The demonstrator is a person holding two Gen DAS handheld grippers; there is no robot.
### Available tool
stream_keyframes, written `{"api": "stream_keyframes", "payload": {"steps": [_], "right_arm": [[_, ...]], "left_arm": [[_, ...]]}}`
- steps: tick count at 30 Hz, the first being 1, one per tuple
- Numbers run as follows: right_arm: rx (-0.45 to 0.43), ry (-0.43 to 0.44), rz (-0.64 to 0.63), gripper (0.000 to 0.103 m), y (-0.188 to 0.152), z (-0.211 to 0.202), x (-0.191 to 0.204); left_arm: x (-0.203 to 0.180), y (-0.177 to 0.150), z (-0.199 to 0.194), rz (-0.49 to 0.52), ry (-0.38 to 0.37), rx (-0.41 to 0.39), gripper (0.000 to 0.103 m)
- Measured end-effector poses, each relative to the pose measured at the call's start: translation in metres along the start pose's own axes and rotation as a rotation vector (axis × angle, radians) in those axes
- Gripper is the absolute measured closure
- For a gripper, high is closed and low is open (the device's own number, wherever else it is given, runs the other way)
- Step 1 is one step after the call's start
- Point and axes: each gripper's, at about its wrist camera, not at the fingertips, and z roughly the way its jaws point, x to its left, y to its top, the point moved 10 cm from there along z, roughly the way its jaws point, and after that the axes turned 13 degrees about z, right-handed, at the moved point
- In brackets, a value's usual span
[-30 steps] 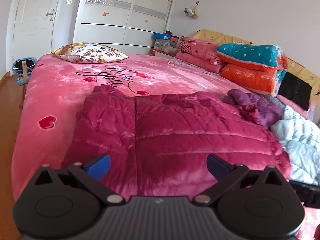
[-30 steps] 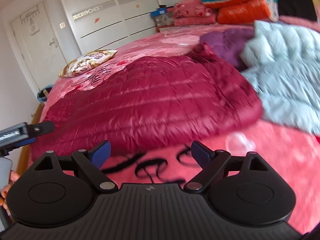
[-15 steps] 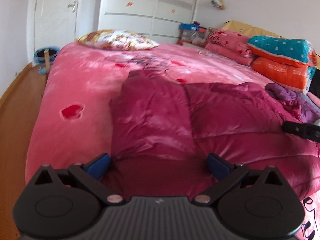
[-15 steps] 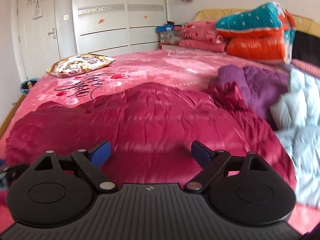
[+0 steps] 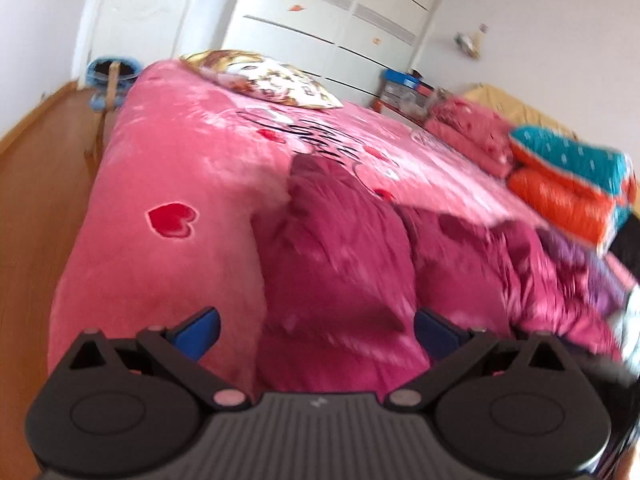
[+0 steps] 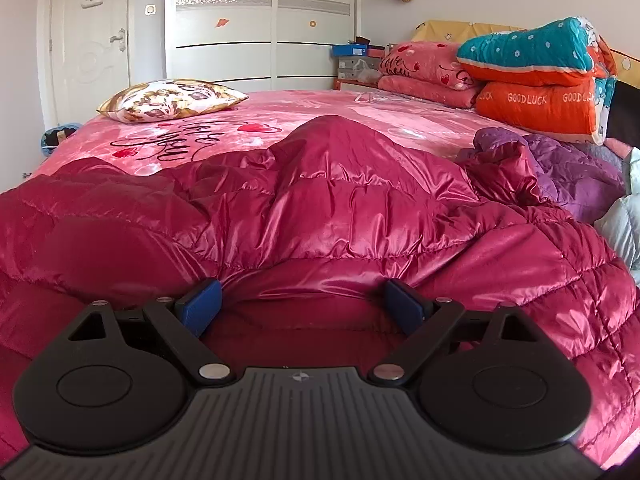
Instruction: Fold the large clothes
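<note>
A crimson quilted jacket (image 6: 340,220) lies spread on a pink bedspread (image 6: 280,108). Above its near edge, the right gripper (image 6: 302,306) and left gripper (image 5: 316,330) gape wide, holding nothing.

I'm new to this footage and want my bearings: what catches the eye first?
A glossy crimson puffer jacket sprawls across the near half of the pink bed, right before both open grippers. Behind it to the right, teal and orange quilts are stacked.

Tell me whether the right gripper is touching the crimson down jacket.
Cannot tell. In the right wrist view the open right gripper sits low against the crimson down jacket, fabric bulging between its fingers, but neither contact nor gap shows plainly.
</note>
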Motion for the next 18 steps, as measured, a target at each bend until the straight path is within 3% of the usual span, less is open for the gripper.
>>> {"api": "stream_keyframes", "payload": {"steps": [5,8,10,18], "right_arm": [[-0.007,0.001,-0.010,0.000,-0.003,-0.008,-0.004],[-0.011,0.001,-0.009,0.000,-0.003,-0.007,-0.003],[-0.012,0.001,-0.010,0.000,-0.003,-0.006,-0.003],[-0.002,-0.003,-0.024,0.000,-0.001,-0.008,0.000]], "left_arm": [[0.014,0.010,0.018,-0.149,-0.033,0.007,0.005],[0.011,0.011,0.030,-0.160,-0.055,0.028,0.025],[0.008,0.008,0.034,-0.185,-0.096,0.054,0.047],[0.004,0.000,0.022,-0.123,-0.090,0.069,0.070]]}}
